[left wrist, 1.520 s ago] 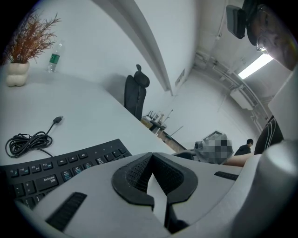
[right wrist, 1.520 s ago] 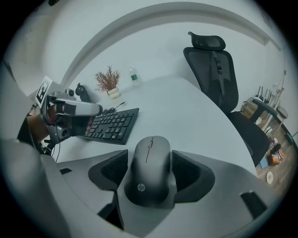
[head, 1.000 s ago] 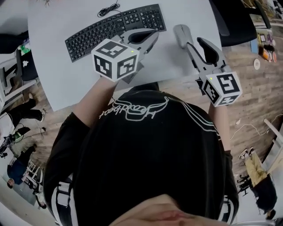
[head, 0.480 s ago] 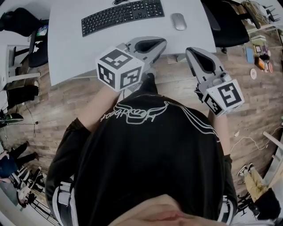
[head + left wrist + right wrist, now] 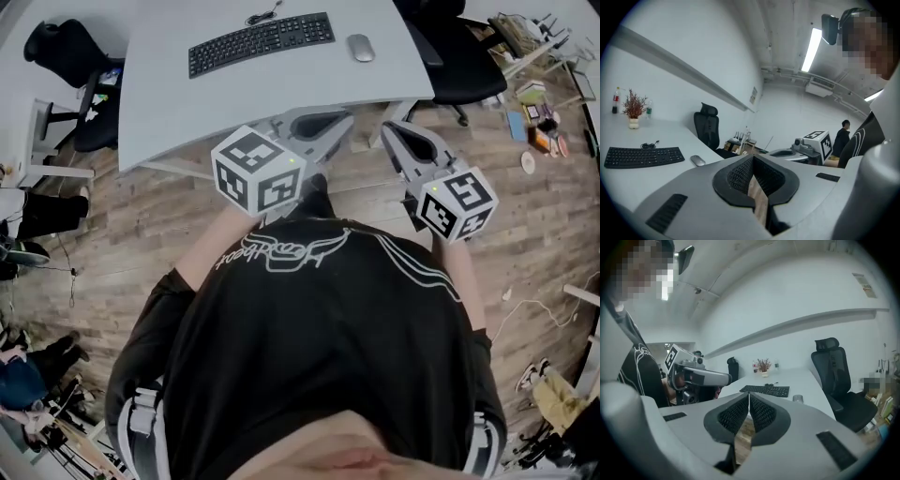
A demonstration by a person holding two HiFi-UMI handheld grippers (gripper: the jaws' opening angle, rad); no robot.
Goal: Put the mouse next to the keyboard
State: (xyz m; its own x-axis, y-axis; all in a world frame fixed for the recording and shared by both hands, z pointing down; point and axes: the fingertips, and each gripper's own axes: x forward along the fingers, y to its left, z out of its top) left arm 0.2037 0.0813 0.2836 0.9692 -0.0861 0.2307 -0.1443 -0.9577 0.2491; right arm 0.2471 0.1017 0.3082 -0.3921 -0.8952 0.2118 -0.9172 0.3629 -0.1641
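The grey mouse (image 5: 360, 48) lies on the white table (image 5: 281, 98), just right of the black keyboard (image 5: 262, 42). Both also show in the left gripper view, keyboard (image 5: 644, 156) and mouse (image 5: 697, 160), and in the right gripper view, keyboard (image 5: 765, 390) and mouse (image 5: 798, 398). My left gripper (image 5: 345, 120) and right gripper (image 5: 390, 131) hang side by side over the wooden floor, short of the table's near edge. Each one's jaws are shut with nothing between them, left gripper (image 5: 752, 158), right gripper (image 5: 749, 395).
Black office chairs stand at the table's right (image 5: 450, 47) and left (image 5: 66, 47). A small potted plant (image 5: 633, 105) and bottles sit at the table's far end. A person (image 5: 843, 136) stands in the background. Clutter lies on the floor at right (image 5: 539, 103).
The right gripper has left the mouse on the table beside the keyboard and shut. Both grippers have drawn back from the table, which now looks farther away.
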